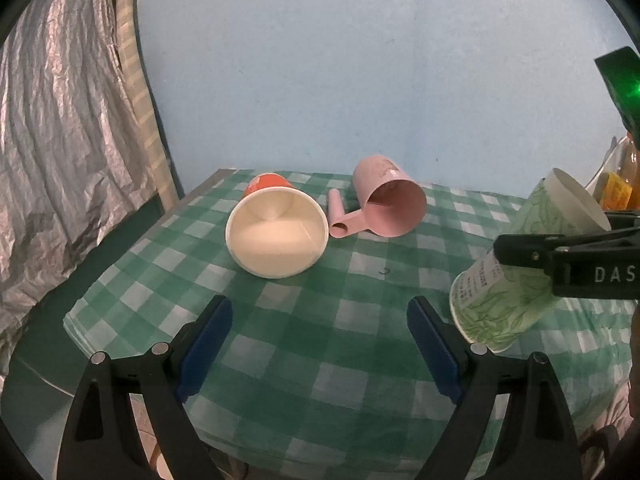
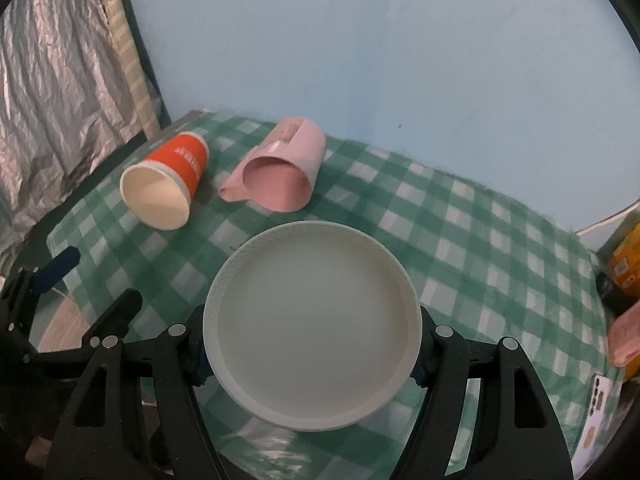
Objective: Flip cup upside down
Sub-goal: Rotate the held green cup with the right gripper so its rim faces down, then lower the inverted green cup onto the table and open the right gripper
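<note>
Overall, the left wrist view showed the left gripper, fingers spread and empty, and the green-leaf cup tilted above the bench; "DAS" was legible. From the right wrist view, the right gripper clamped it (thin paper could crush or slip).

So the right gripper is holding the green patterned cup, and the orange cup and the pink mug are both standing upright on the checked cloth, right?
Not quite. The right gripper does hold the green patterned cup, but the orange cup and the pink mug are lying on their sides on the checked cloth, not standing upright. The left wrist view shows both open mouths facing the camera.
</note>
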`<action>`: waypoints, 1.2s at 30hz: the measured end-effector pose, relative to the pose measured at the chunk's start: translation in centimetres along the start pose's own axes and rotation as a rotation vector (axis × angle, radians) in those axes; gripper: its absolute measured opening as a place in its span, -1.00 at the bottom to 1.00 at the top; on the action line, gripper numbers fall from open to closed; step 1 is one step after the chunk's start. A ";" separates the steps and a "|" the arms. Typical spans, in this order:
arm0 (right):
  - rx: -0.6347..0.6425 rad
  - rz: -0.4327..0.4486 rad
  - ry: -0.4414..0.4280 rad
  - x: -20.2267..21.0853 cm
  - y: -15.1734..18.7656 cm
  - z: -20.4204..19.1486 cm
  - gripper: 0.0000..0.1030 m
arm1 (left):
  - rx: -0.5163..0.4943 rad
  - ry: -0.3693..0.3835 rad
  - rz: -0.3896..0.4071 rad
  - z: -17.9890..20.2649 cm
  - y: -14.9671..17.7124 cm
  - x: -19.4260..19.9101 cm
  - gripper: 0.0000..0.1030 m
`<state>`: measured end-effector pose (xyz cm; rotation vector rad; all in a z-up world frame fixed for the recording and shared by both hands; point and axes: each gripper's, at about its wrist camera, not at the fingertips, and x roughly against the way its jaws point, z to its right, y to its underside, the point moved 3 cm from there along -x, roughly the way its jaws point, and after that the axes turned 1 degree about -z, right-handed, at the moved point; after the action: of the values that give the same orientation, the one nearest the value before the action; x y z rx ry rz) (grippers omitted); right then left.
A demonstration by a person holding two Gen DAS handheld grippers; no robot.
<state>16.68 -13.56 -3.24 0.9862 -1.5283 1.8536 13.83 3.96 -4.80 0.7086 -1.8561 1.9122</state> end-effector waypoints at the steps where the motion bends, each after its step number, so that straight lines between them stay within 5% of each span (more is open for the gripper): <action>1: -0.003 -0.009 -0.006 -0.2 0.0 0.0 0.40 | 0.000 0.001 -0.001 0.0 0.1 0.0 0.75; 14: -0.024 0.024 0.001 0.3 -0.5 0.1 0.43 | 0.023 -0.009 0.035 -0.2 0.1 1.3 0.76; 23: -0.017 0.192 0.037 4.8 -0.3 0.2 0.72 | 0.036 0.016 0.117 -0.1 -0.6 5.2 0.93; 36: -0.036 0.387 0.052 11.8 3.2 -0.9 0.74 | 0.056 0.035 0.229 -0.1 -0.1 10.8 0.99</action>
<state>7.05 -13.87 4.37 0.6510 -1.8117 2.0802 5.23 3.24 1.72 0.4934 -1.9404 2.1100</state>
